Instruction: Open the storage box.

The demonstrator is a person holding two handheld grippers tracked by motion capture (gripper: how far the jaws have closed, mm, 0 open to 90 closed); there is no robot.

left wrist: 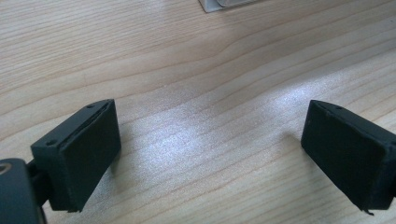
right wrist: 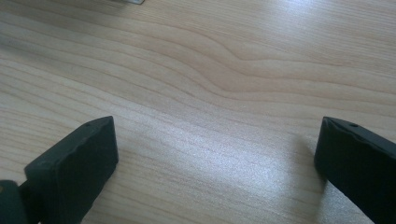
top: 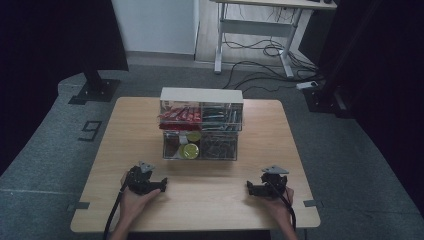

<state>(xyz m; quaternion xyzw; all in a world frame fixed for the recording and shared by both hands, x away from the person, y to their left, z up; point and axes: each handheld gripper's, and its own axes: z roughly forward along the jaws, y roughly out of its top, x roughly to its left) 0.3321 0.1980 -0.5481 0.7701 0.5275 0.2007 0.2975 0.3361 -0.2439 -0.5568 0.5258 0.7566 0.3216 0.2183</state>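
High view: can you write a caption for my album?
Two open grippers, left gripper and right gripper, rest on a wooden table before a clear organizer.

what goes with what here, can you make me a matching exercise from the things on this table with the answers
Things:
1. red packets
2. yellow-green round lids
3. left gripper
4. right gripper

Places or states:
a. lower tier of the clear organizer, left compartment
b. jaws open, at the near right of the table
c. upper tier of the organizer, left compartment
d. jaws open, at the near left of the table

Pairs: 1-c, 2-a, 3-d, 4-b
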